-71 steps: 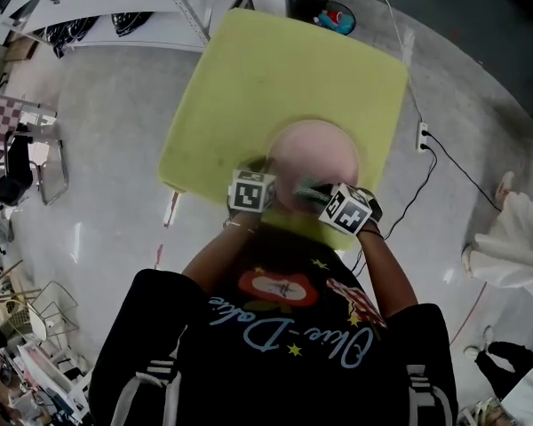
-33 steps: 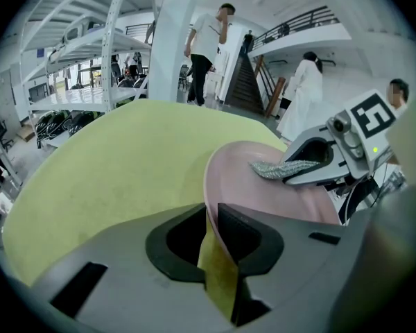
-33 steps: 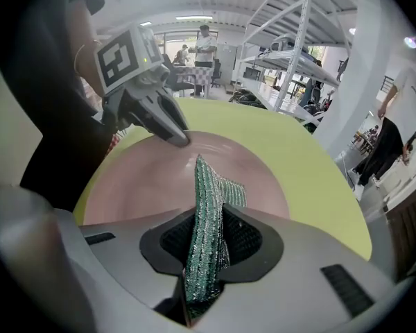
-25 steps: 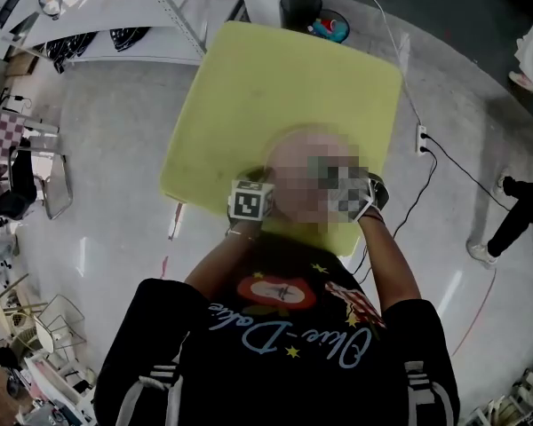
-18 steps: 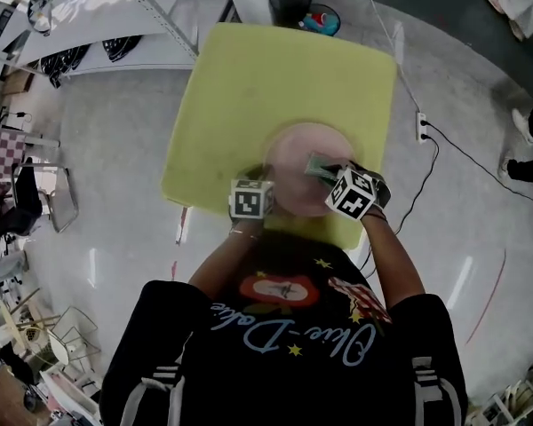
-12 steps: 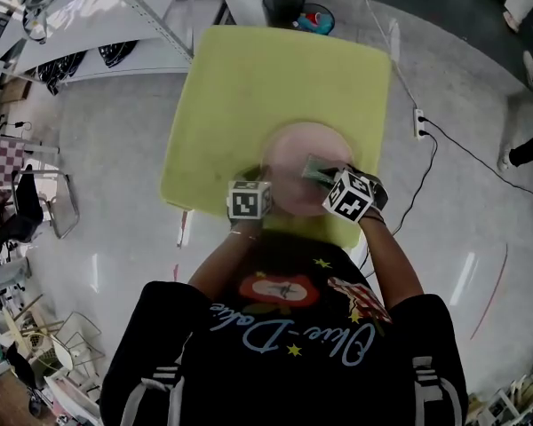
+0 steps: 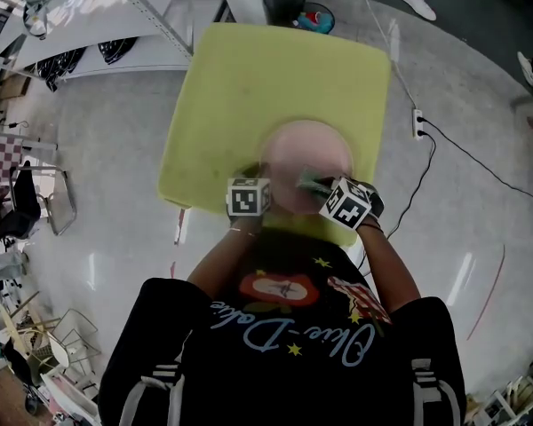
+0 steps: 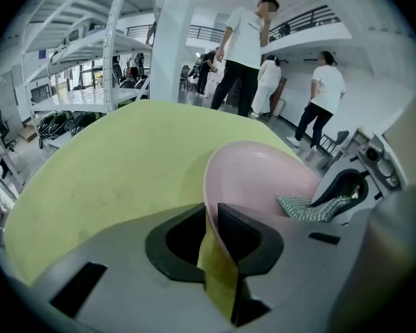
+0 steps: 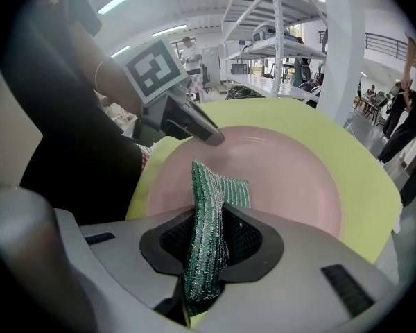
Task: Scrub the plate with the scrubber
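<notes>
Your left gripper (image 8: 209, 238) jaws pinch the near rim of the pink plate (image 8: 256, 175); your right gripper (image 9: 206, 245) jaws clamp the green scrubber (image 9: 222, 186) over it. Open table (image 7: 275, 78) lies beyond.

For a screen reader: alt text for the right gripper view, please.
The right gripper clamps a green scrubber whose tip rests on a pink plate. The left gripper holds the plate's rim; a yellow-green table lies beneath.

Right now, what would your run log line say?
left gripper: shut on plate rim | right gripper: shut on scrubber | scrubber: against plate's inside | plate: on yellow table
</notes>
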Action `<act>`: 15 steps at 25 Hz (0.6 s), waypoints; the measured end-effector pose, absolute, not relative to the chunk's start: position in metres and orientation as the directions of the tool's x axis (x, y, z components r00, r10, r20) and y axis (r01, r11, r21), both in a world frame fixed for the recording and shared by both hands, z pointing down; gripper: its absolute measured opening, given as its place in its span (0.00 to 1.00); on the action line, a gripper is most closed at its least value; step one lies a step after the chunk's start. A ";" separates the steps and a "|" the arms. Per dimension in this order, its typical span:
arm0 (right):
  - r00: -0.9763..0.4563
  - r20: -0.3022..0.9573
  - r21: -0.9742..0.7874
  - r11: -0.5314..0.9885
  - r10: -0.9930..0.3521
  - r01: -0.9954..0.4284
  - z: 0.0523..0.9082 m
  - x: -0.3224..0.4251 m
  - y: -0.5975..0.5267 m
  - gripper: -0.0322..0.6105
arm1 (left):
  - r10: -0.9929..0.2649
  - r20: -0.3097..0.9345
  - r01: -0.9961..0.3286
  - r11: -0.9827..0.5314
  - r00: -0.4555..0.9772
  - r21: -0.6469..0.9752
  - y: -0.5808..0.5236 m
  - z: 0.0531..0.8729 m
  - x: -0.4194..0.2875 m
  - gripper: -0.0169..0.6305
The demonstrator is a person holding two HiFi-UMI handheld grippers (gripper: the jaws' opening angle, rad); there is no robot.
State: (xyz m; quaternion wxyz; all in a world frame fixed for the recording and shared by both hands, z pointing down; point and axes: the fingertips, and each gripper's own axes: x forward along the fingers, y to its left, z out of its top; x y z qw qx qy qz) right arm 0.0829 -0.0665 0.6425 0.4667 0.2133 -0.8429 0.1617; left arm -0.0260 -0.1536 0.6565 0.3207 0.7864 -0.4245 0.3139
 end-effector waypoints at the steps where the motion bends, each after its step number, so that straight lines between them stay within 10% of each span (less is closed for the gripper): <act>1: -0.477 0.855 -0.078 0.857 -0.205 -0.509 0.643 0.081 -0.065 0.15 | -0.465 0.766 -0.869 -0.433 0.443 0.239 -0.154 0.656 -0.026 0.10; 15: -0.559 0.824 -0.203 0.872 -0.094 -0.445 0.639 0.048 -0.031 0.16 | -0.473 0.760 -0.870 -0.429 0.446 0.243 -0.152 0.658 -0.028 0.09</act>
